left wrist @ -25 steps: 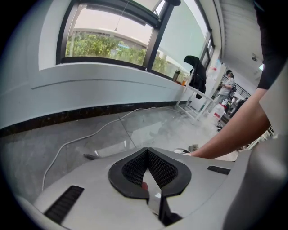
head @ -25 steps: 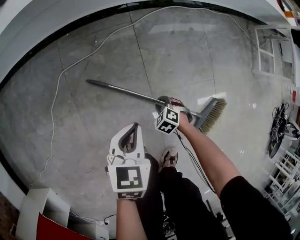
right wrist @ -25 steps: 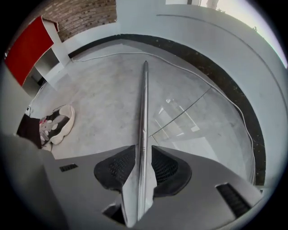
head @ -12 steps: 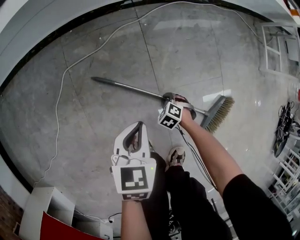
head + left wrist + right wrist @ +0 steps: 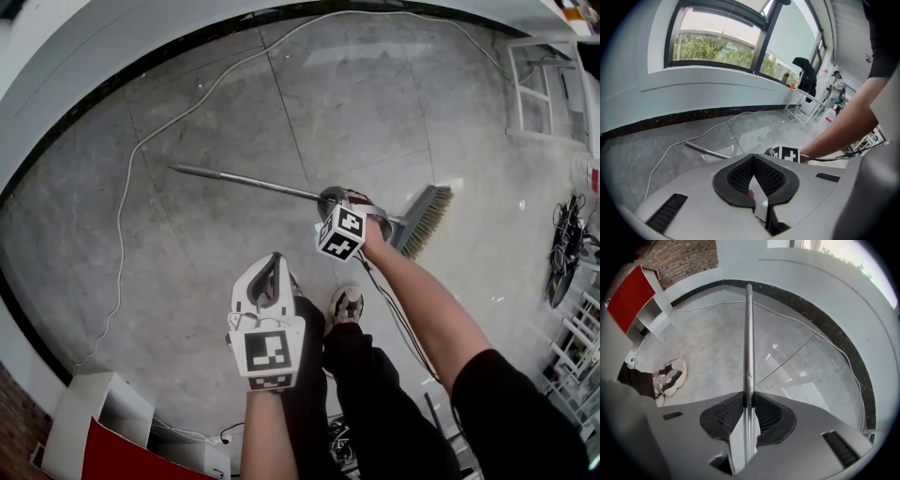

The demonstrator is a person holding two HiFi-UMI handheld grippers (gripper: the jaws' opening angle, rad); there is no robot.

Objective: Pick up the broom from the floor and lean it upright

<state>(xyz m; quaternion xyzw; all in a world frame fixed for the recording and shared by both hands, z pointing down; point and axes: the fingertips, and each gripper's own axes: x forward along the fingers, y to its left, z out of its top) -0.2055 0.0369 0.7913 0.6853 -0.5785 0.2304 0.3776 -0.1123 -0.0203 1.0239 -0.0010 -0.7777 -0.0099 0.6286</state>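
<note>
Since a long tool is most easily levered upright from near its heavy end, the grey right gripper (image 5: 330, 199) is clamped on the long broom (image 5: 281, 187), on its slim grey metal handle just short of the straw-coloured bristle head (image 5: 427, 217). In the right gripper view the black ribbed pads (image 5: 723, 414) are pinched on either side of the handle (image 5: 748, 333). From there the handle runs straight ahead of the jaws, out over the polished grey floor (image 5: 708, 348). Whether the bristle head is resting on that floor cannot be told.

The white left gripper (image 5: 272, 267) is held behind and to the left of the working tool, its jaws pressed together on nothing. It is judged to be kept free for a second grip further along the handle.

No container is in use. A white open shelf unit (image 5: 84, 412) with a red panel stands well behind the left gripper, and its contents cannot be made out. A white cable (image 5: 120, 225) is laid across the floor beyond the handle's tip.
</note>
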